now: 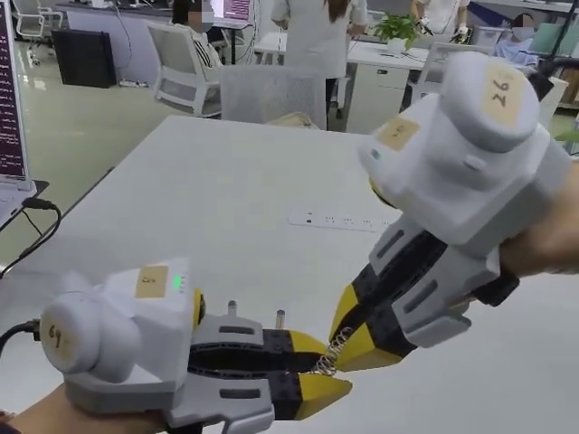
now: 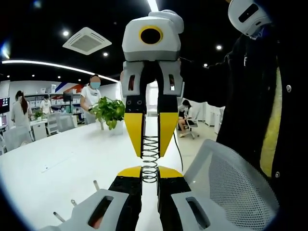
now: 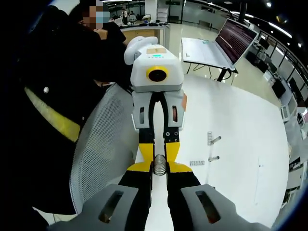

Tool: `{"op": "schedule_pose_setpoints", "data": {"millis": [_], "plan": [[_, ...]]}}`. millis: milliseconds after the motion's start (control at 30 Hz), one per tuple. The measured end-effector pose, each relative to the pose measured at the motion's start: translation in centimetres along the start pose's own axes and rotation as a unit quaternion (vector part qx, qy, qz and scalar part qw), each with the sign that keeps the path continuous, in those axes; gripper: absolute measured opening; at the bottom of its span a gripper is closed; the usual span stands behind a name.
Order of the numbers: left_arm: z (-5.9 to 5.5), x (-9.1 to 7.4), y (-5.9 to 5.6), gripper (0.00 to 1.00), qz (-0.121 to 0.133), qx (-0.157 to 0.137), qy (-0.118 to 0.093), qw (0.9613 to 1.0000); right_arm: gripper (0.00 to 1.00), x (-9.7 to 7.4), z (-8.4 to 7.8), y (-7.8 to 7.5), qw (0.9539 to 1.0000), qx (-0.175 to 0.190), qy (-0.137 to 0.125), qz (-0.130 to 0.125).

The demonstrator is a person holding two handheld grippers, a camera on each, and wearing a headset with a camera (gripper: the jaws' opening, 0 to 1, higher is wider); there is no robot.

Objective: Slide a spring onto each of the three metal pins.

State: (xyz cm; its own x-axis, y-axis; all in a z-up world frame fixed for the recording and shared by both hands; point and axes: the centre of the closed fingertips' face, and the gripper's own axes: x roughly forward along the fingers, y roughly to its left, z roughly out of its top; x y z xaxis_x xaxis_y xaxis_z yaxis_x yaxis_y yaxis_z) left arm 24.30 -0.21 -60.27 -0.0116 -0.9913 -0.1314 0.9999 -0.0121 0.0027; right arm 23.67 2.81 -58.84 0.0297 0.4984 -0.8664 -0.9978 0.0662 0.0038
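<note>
One small metal spring is held in the air between my two grippers, above the near edge of the white table. The left gripper comes from the lower left and is shut on one end of the spring. Reaching down from the upper right, the right gripper is shut on the other end. Two bare metal pins stand just behind the left gripper. In the right gripper view a coil seems to sit at one pin, beside a second pin. Another spring lies loose on the table.
A white power strip lies mid-table. A grey mesh chair stands at the far edge, with people and desks behind it. A laptop and its cable are at the left. A mesh chair back is close to me.
</note>
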Motion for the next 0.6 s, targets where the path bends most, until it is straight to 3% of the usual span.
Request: {"op": "schedule_pose_setpoints", "data": {"millis": [600], "plan": [[-0.5,1.1,0.4,0.04,-0.001,-0.014,0.000,0.9999,0.08,0.4,-0.7,-0.6,0.9995,0.005,0.030,0.002]]}}
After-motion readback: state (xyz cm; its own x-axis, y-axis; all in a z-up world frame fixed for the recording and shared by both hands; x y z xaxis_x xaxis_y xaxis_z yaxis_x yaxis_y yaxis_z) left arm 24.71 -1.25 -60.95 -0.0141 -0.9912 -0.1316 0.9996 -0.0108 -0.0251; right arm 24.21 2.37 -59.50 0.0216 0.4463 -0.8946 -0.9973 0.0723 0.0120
